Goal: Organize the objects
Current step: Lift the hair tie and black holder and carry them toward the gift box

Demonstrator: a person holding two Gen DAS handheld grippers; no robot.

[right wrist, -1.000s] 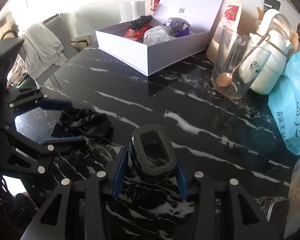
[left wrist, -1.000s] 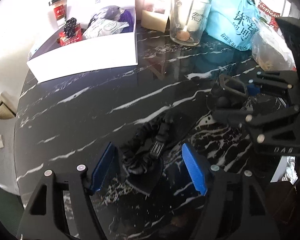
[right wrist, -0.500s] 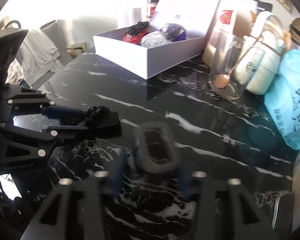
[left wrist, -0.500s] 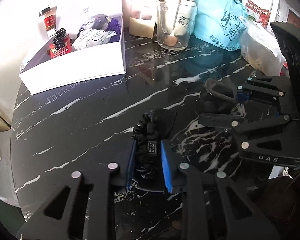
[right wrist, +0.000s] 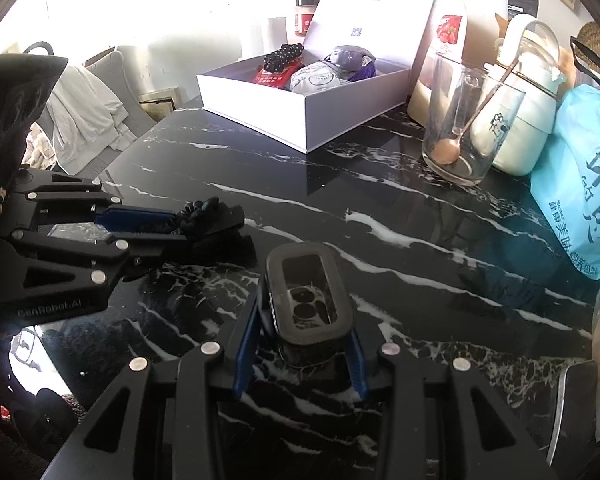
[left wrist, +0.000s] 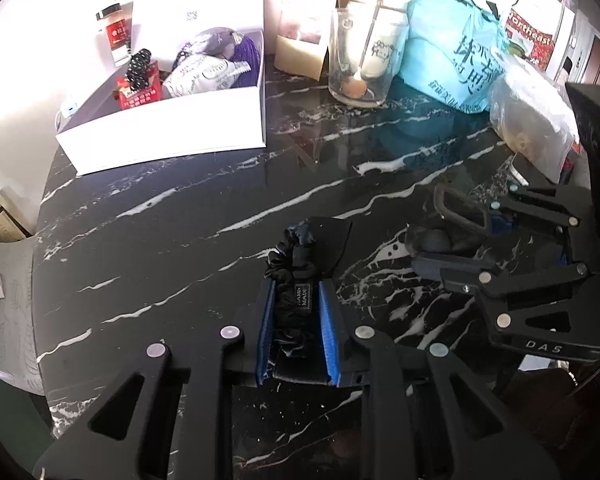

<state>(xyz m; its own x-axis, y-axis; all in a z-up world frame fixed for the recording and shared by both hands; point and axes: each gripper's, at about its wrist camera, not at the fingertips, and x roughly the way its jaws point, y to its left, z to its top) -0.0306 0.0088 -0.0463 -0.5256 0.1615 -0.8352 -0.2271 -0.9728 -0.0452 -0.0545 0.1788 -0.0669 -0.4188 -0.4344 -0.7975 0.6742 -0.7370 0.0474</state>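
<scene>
Jaws of left gripper (left wrist: 298, 316) pinch a black scrunchie (left wrist: 294, 280) — right gripper (right wrist: 300, 332) clamps a small black-rimmed container (right wrist: 308, 300) between its pads.

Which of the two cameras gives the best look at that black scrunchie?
The left wrist view. There the scrunchie lies dead centre, pinched between the left gripper's blue pads, with its small label readable. The right wrist view catches it only from the side, a dark bunch sticking out past the left gripper's tips at the picture's left.
</scene>
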